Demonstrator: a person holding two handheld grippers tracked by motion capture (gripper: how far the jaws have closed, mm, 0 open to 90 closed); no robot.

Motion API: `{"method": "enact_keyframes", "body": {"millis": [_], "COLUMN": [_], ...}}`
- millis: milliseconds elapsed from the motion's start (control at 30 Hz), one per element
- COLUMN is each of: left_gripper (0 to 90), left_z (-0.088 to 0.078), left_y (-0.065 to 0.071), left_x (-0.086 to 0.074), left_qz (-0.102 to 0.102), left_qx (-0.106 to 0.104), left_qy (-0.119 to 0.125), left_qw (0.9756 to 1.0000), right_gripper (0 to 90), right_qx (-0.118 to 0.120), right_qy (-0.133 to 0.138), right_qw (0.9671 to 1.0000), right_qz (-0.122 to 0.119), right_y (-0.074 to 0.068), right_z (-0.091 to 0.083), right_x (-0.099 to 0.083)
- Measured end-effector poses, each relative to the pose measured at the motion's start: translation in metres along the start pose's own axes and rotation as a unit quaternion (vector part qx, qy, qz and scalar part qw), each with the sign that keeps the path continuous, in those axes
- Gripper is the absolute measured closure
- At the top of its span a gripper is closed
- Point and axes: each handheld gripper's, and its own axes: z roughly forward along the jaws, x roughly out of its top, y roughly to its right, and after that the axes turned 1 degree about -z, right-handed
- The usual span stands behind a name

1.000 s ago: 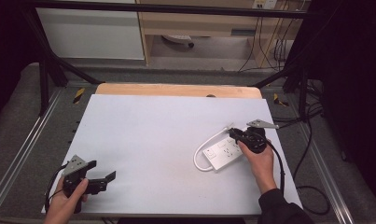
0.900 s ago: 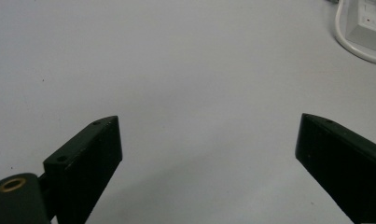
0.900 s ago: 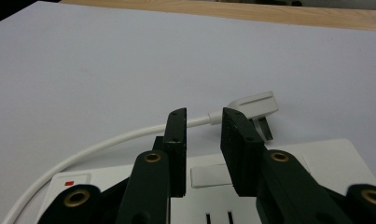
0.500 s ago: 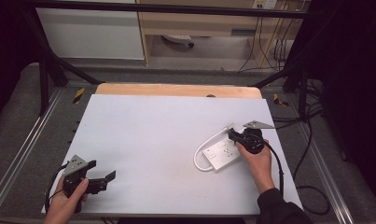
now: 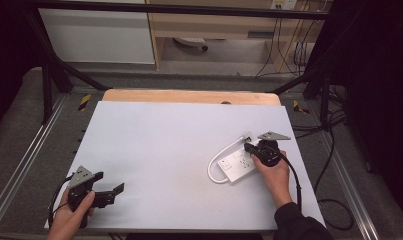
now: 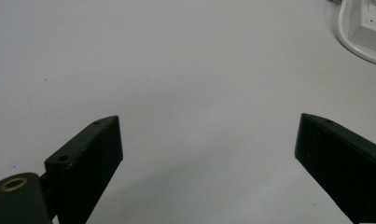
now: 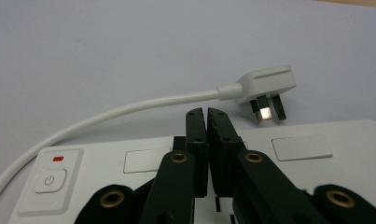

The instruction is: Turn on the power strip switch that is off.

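- The left gripper (image 5: pixel 109 192) rests low at the near left corner of the white table (image 5: pixel 154 150), its jaws spread wide with nothing but bare tabletop between them. I judge it is parked there to stay out of the way while the other hand works.
- From the left gripper, the power strip (image 6: pixel 368 28) lies far ahead and off to the right, well apart from it.
- The white cable (image 7: pixel 129 109) leaves the switch end of the power strip (image 7: pixel 288 154), loops round and runs beyond the right gripper's tips to the plug (image 7: pixel 267 88), which lies loose on the table with its pins pointing back toward the strip.
- The right gripper (image 7: pixel 207 114) sits directly over the strip, its jaws having just been closing and now pressed together with nothing between them. Held shut like this, it likely serves as a blunt tip for pushing or steadying the strip.
- In the high view the power strip (image 5: pixel 234 164) has its long axis diagonal, its switch end nearer the person and its far end reaching under the right gripper (image 5: pixel 249 148).
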Motion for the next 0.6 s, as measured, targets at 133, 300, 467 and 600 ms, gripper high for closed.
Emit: {"method": "enact_keyframes", "body": {"millis": [133,300,467,600], "left_gripper": [7.6,7.6,7.6,7.6], "left_z": [-0.0001,0.0003,0.0001,0.0003], "left_y": [-0.0001,0.0001,-0.0001,0.0003], "left_x": [0.0,-0.0002,-0.0002,-0.0002], "left_qz": [0.0,0.001,0.0,0.001], "left_qx": [0.0,0.0,-0.001,-0.001], "left_qy": [-0.001,-0.002,-0.002,-0.002], "left_qw": [1.0,1.0,1.0,1.0], "right_gripper": [88.7,88.6,88.3,88.2], "right_qx": [0.001,0.001,-0.002,-0.002], "right_qy": [-0.001,-0.005,-0.007,-0.007], "right_qw": [1.0,1.0,1.0,1.0], "right_qz": [-0.002,-0.003,-0.003,-0.004], "right_y": [-0.0005,-0.0017,-0.0003,-0.0003], "right_z": [0.0006,0.0015,0.0023,0.0026], "right_x": [-0.0007,-0.0018,-0.0027,-0.0034]}}
